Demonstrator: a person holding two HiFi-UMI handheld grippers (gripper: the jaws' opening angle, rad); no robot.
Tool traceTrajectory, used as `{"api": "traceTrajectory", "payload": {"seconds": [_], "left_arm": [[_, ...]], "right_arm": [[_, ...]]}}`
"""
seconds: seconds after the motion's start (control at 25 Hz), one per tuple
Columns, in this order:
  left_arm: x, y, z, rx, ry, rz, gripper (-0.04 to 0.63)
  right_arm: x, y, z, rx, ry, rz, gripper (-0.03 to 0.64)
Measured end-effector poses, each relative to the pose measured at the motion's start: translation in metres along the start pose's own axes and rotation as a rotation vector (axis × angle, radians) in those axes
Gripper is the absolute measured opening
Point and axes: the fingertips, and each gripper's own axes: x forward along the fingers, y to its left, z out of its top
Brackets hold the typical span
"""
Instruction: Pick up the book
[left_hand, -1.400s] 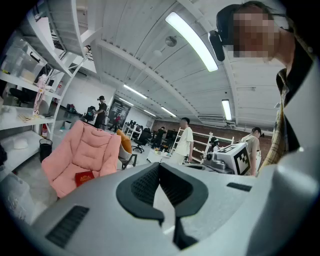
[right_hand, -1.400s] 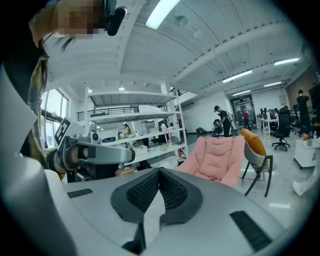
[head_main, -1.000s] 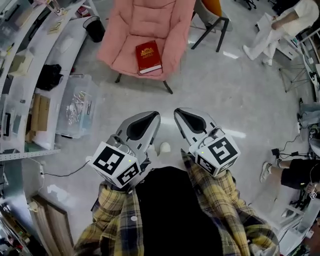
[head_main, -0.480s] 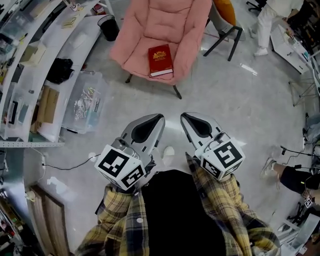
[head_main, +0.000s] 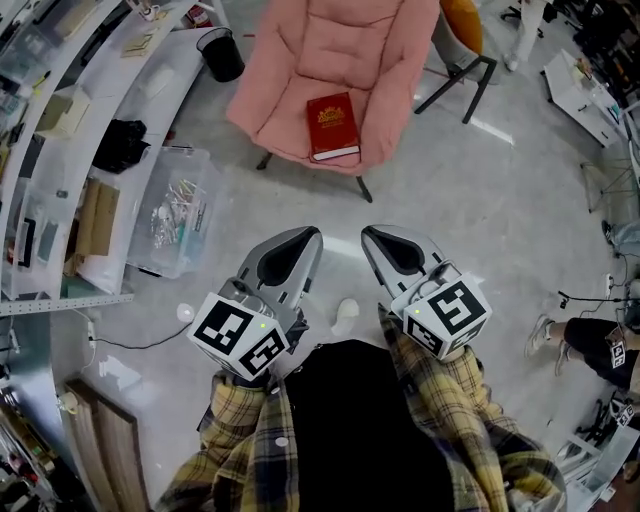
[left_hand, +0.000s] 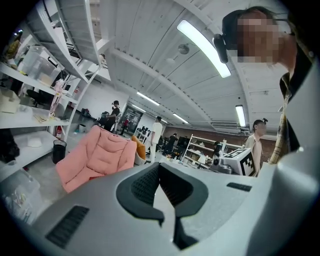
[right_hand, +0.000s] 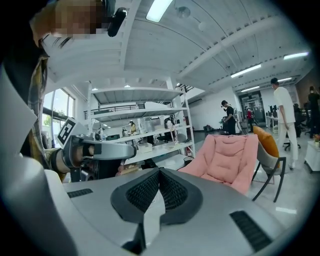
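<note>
Head view, and the red book (head_main: 333, 126) is up in the upper middle of the frame. It lies flat on the seat of the pink padded chair (head_main: 340, 50), gold-stamped cover up, pale page edge along its lower side. Nothing is touching it.

Down in the centre of the frame, the left gripper (head_main: 305, 236) and the right gripper (head_main: 374, 238) sit side by side over the grey floor (head_main: 470, 220). Both noses aim up the frame toward the chair and both are well apart from the book. Yellow plaid sleeves (head_main: 240, 410) run in from the bottom edge behind the marker cubes, and a white shoe (head_main: 346, 312) peeks out between the two grippers.

In the left gripper view, the left gripper (left_hand: 159, 167) has its ribbed black pads pressed together with nothing caught between them. The pink chair (left_hand: 97, 155) stands off to the left of centre, beyond the jaws.

The right gripper view tells the same story: the right gripper (right_hand: 159, 173) is pinched closed and empty, with the pink chair (right_hand: 227, 160) right of centre.

Around the chair in the head view, a black waste bin (head_main: 222, 53) stands at the upper left. A clear plastic bin (head_main: 170, 212) sits at the left by the shelving, and an orange chair (head_main: 462, 20) is tucked in at the upper right.
</note>
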Motion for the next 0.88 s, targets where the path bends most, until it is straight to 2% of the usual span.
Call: {"api": "traceTrajectory", "payload": {"seconds": [0.52,0.88], "left_arm": [[0.016,0.128,0.050,-0.002,0.067,-0.090,0.005],[0.024,0.185,0.056,-0.039,0.126,-0.147,0.005]], "right_arm": [[0.126,-0.018,0.030,0.047,0.019,-0.098,0.018],[0.167,-0.034,0.032,0.117,0.027,-0.210,0.018]]}}
